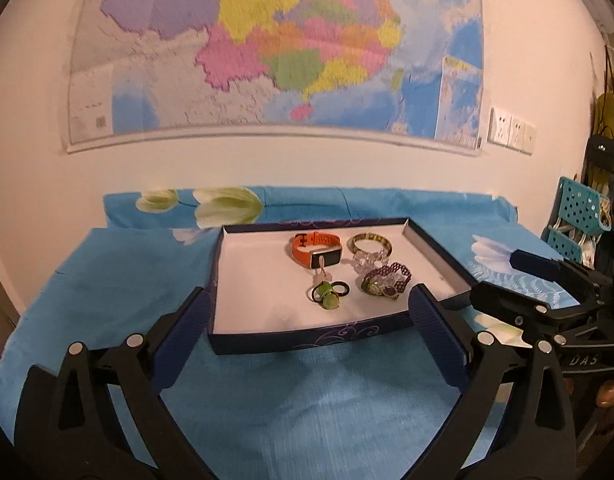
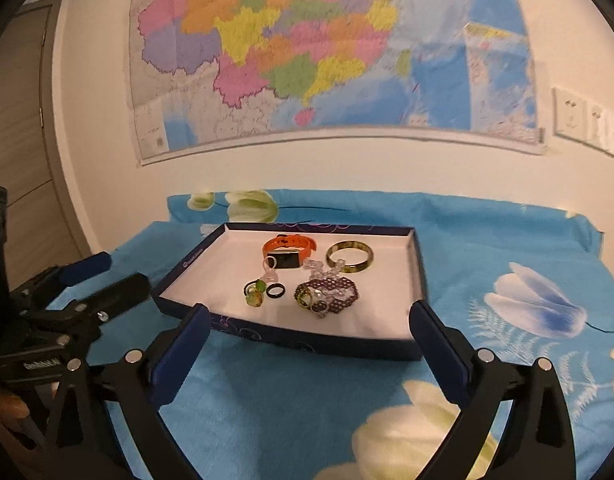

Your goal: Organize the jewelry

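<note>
A shallow dark blue box with a white floor lies on the blue flowered cloth. Inside it are an orange watch band, a green-gold bangle, a clear bead piece, a purple beaded bracelet, green stone rings and a black ring. My left gripper is open and empty just in front of the box. My right gripper is open and empty at the box's near edge.
A big coloured map hangs on the wall behind the table. Wall sockets sit to its right. A teal perforated rack and hanging bags stand at the far right. A door is at the left.
</note>
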Tool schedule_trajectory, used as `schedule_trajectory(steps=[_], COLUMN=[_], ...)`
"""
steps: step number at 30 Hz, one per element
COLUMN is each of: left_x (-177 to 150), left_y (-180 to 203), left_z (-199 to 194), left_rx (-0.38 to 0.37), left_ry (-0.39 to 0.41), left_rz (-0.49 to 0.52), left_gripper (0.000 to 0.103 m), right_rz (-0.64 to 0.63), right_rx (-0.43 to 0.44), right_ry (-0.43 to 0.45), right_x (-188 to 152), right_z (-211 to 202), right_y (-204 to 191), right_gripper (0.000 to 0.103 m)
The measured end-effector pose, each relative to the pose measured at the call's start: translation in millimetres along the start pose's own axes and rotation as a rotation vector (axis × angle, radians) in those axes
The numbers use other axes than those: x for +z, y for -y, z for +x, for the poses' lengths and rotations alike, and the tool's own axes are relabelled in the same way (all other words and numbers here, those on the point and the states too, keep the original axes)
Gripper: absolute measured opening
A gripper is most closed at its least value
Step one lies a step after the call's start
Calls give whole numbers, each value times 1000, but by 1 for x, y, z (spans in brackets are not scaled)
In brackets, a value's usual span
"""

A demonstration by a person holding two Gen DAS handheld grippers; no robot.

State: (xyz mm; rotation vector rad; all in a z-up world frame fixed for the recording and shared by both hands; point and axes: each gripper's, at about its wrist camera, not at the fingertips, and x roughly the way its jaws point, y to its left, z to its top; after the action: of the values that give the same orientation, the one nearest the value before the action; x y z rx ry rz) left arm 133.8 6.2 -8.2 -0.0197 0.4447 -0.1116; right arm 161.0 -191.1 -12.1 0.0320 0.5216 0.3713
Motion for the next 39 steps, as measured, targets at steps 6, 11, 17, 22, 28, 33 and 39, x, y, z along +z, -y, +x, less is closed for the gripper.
schedule_trajectory(steps=[6,11,17,22,28,33,39], left_x=[-6,-12,-16,-17,-16,-16,-16], left_y=[2,4,-2,-5,-6,-6,-5], left_z=[-38,-59,-70,-78,-88,-92,-96], left_rx=[23,35,40,57,78,87,89], left_ry=[82,107,118,132,155,164,163], left_rz=[9,19,-16,-21,-40,-44,-37], left_gripper=[97,97,97,97,97,97,97], right_rz=[14,-16,-35,-54,-64,-50,-41], right_rx=[15,15,11,-3,-8,-11,-8], right_ry=[84,89,106,137,154,162,160], right_x=[-8,-11,-15,-15,-17,-18,-18], right_z=[-29,-42,-56,-68,-76,-80,-81], right_y=[-3,-13,-23,-30,-36,-34,-33], right_gripper=[96,96,96,96,96,96,96])
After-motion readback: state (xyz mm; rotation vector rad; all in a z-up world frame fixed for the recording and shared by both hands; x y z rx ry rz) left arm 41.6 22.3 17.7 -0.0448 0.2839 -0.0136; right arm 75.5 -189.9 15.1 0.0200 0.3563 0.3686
